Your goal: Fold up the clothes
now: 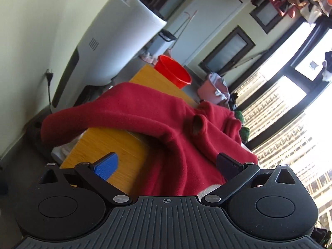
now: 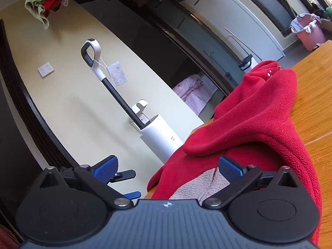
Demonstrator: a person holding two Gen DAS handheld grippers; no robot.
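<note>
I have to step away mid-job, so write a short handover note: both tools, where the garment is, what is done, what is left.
Left tool: open, red fleece garment between its fingers but not pinched.
Right tool: fully open, nothing gripped; the fleece lies just ahead.
Garment: bunched on the wooden table, one sleeve hanging over the edge, pale lining showing.
Done: no tidy fold visible.
Left: spread it flat, fold sleeves in, fold the body.

Red top (image 1: 166, 124) is fuzzy matt fleece w/ pale nubbly lining; table (image 2: 311, 103) is smooth grained wood; bucket (image 1: 174, 72) glossy red plastic; vacuum (image 2: 161, 134) smooth white plastic.
</note>
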